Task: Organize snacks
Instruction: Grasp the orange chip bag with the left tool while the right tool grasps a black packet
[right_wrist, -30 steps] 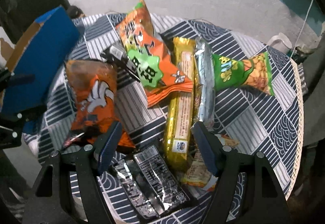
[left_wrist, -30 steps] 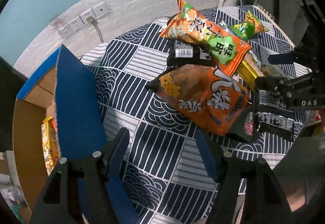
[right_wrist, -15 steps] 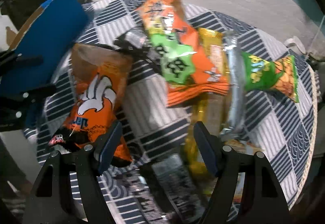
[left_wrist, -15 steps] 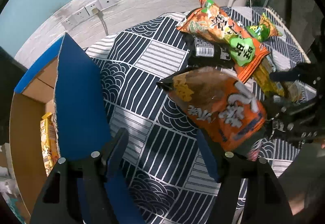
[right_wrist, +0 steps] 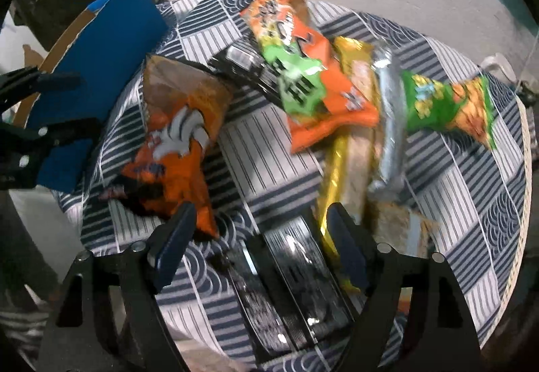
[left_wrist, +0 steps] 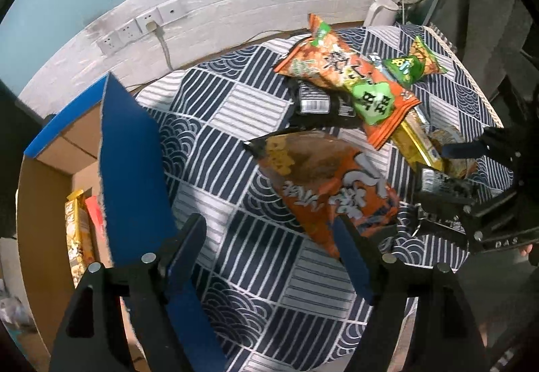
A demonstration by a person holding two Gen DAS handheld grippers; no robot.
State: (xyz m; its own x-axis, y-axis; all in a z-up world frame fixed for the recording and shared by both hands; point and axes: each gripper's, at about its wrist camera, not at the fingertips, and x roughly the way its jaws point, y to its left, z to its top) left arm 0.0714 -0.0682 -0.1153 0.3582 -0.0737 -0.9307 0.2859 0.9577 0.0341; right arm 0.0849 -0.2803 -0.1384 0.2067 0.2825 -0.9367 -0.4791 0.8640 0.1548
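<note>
Snack packs lie on a round table with a navy patterned cloth. An orange chip bag lies nearest my open left gripper; it also shows in the right wrist view. Behind it lie a long orange-and-green bag, a black pack, a yellow bar, a silver bar and a green bag. My right gripper is open and empty over a black pack. It shows at the right in the left wrist view.
A cardboard box with blue flaps stands at the table's left edge, with a yellow snack and a red one inside. Wall sockets and a white kettle are behind the table.
Both grippers have drawn back and shifted. The right gripper moved left toward the near black pack and the orange chip bag. Both stay open and empty.
</note>
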